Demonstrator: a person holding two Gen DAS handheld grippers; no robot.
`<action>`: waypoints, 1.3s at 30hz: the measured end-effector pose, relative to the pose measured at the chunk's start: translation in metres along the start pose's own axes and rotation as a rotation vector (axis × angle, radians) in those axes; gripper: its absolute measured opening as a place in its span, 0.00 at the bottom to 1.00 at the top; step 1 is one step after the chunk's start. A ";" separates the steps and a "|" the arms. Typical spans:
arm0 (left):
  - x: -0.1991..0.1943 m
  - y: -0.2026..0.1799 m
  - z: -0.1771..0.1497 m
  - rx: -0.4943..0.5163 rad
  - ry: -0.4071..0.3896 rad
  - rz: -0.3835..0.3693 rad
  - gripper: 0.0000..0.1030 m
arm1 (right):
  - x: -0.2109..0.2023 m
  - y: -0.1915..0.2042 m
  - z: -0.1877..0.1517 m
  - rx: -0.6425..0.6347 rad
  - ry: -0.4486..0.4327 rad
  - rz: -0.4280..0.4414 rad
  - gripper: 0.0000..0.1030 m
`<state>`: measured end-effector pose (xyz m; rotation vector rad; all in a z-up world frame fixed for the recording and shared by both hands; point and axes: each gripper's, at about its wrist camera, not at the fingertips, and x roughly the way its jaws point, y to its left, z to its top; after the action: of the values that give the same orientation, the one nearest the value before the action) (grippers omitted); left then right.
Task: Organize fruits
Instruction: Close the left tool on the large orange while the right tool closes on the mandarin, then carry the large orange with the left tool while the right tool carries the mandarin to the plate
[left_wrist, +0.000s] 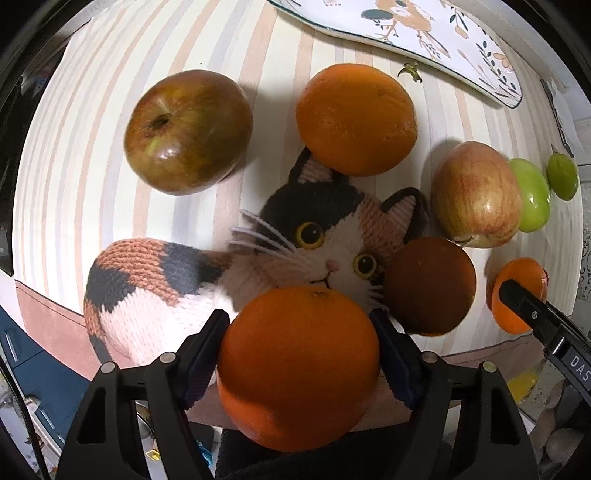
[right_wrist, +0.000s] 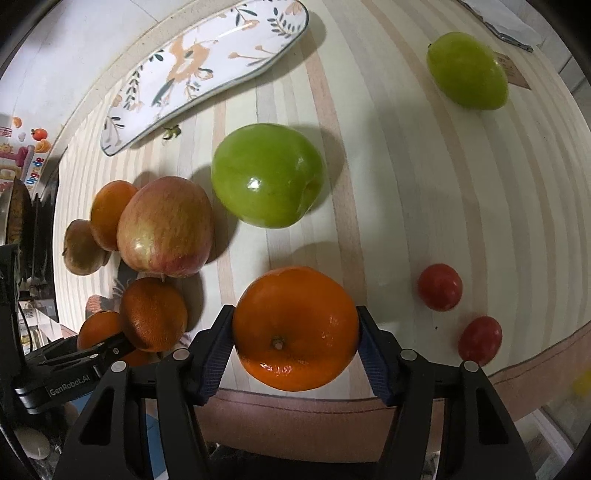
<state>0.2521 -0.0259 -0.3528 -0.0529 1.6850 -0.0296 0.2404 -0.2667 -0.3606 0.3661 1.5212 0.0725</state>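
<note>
Oranges are sitting clamped in both grippers near the tabletop's front edge.
Left gripper (left_wrist: 299, 343) is squeezing a large orange (left_wrist: 297, 365) over the knitted cat mat (left_wrist: 207, 291), and right gripper (right_wrist: 295, 339) is pinching a smaller orange (right_wrist: 295, 328) on the striped tabletop (right_wrist: 424, 184). Round, smooth skins are likely risking a slip during lifting; a dropped orange could be rolling off the edge or knocking the dark orange (left_wrist: 430, 286) just beside it.
</note>
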 end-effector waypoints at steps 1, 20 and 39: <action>-0.003 0.001 -0.002 0.001 -0.003 0.004 0.73 | -0.003 0.001 -0.001 -0.003 -0.007 0.002 0.63; -0.069 -0.025 0.029 0.127 -0.035 -0.029 0.33 | -0.080 0.036 0.037 -0.072 -0.125 0.123 0.63; -0.051 -0.009 0.102 -0.076 -0.010 -0.057 0.66 | -0.054 0.041 0.073 -0.069 -0.080 0.152 0.63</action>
<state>0.3594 -0.0313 -0.3139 -0.1586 1.6742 -0.0079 0.3166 -0.2568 -0.2966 0.4245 1.4063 0.2269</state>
